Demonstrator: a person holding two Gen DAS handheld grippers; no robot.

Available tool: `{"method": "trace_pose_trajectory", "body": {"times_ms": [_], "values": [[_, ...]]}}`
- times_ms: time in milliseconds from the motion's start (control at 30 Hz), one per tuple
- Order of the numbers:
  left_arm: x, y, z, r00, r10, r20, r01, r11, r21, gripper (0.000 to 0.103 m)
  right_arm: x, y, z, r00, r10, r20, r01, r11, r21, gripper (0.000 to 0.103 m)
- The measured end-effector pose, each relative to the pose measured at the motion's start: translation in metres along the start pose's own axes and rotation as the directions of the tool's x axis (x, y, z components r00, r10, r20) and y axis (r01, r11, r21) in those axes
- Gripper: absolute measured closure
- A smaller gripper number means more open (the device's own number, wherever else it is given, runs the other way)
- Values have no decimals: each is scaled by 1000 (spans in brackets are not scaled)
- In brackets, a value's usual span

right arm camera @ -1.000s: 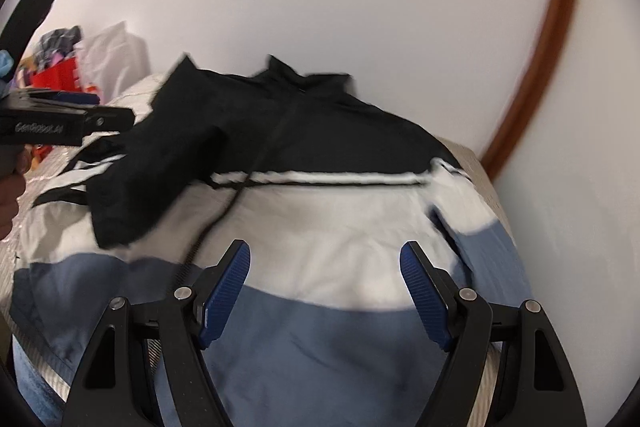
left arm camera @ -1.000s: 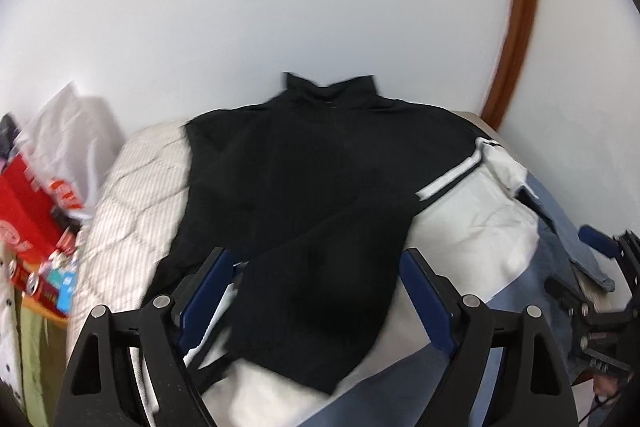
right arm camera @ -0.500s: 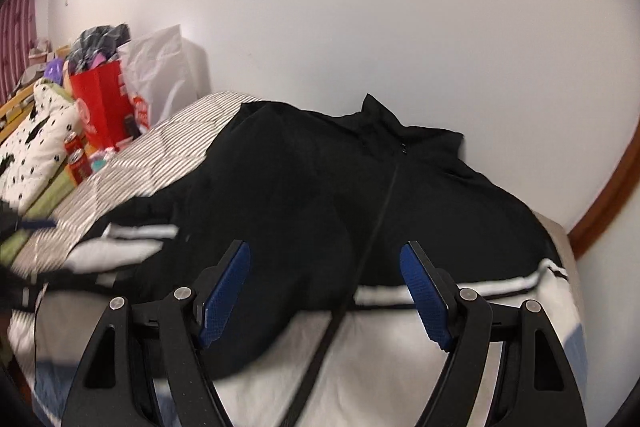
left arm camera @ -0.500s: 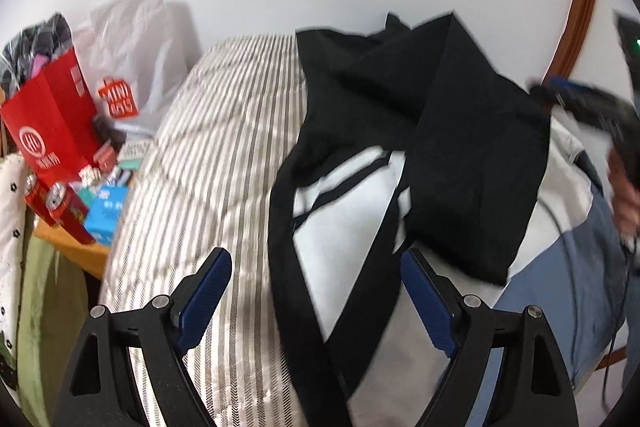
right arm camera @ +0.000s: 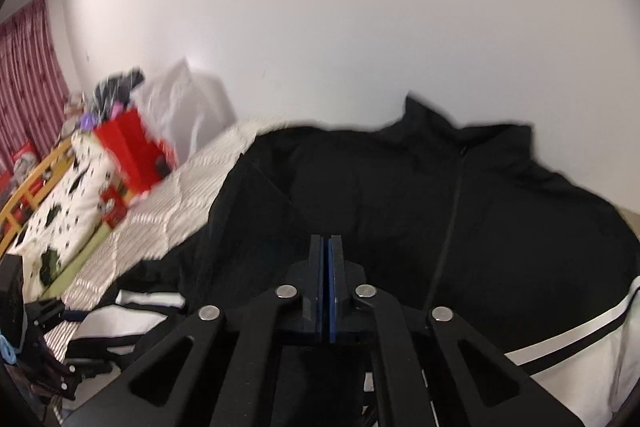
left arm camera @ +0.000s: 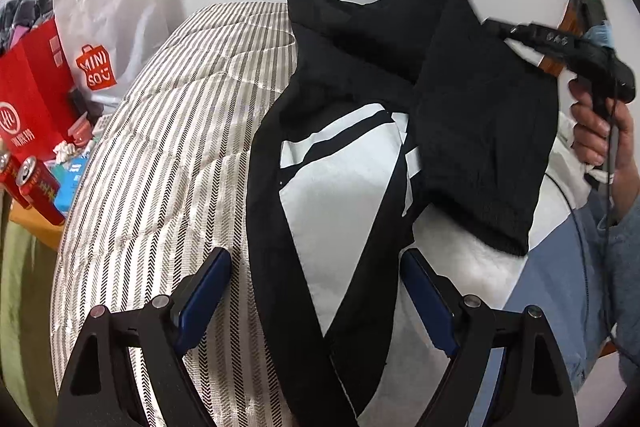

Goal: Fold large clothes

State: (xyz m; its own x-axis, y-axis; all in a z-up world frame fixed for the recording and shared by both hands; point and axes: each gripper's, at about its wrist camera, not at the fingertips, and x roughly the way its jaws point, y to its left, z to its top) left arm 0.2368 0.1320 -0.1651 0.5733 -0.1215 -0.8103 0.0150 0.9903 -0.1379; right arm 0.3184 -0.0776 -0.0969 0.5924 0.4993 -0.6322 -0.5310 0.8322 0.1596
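Note:
A large black, white and blue jacket (left arm camera: 352,187) lies on a striped bed cover (left arm camera: 168,167). One black sleeve (left arm camera: 488,131) is folded across the jacket's front. My left gripper (left arm camera: 316,291) is open and empty, hovering over the jacket's black left edge. In the left wrist view my right gripper (left arm camera: 500,27) is at the sleeve's upper right edge, held by a hand. In the right wrist view my right gripper (right arm camera: 329,247) has its jaws pressed together over the jacket (right arm camera: 440,211); I cannot tell whether any fabric sits between them.
Red shopping bags (left arm camera: 32,83), a white Miniso bag (left arm camera: 108,39) and red cans (left arm camera: 38,183) crowd the bed's left side. A spotted pillow (right arm camera: 60,199) and a curtain (right arm camera: 24,75) lie further left. A white wall stands behind the bed.
My right gripper has closed; its jaws were wide apart in both earlier frames. It has swung towards the jacket's collar. My left gripper stays open and has shifted to the jacket's left edge.

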Motion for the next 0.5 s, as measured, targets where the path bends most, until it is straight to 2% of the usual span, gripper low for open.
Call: {"method": "trace_pose_trajectory", "body": {"times_ms": [67, 100, 167, 267, 367, 433, 467, 500], "values": [[2, -3, 0, 1000, 17, 0, -17, 1000, 13, 18, -12, -12, 0, 998, -21, 56, 19, 999, 39, 102], [3, -5, 0, 1000, 24, 0, -24, 999, 20, 18, -18, -22, 0, 995, -57, 78, 51, 996, 71, 102], [3, -6, -1, 999, 34, 1, -34, 999, 24, 18, -22, -38, -1, 990, -111, 87, 99, 986, 130, 102], [3, -5, -1, 999, 42, 1, -42, 999, 22, 18, -15, -61, -5, 978, -205, 23, 196, 959, 206, 102], [0, -4, -2, 999, 42, -4, -42, 999, 10, 18, -2, -71, -13, 930, -358, -77, 367, 911, 189, 98], [-3, -3, -2, 999, 41, 0, -41, 999, 3, 18, -3, -68, -17, 912, -396, -102, 408, 898, 162, 97], [-6, -3, -2, 999, 42, 8, -42, 999, 4, 18, -5, -63, -18, 914, -392, -108, 405, 903, 148, 96], [-9, -3, -2, 999, 44, 15, -44, 999, 6, 18, -8, -57, -19, 918, -380, -113, 393, 911, 128, 88]]}}
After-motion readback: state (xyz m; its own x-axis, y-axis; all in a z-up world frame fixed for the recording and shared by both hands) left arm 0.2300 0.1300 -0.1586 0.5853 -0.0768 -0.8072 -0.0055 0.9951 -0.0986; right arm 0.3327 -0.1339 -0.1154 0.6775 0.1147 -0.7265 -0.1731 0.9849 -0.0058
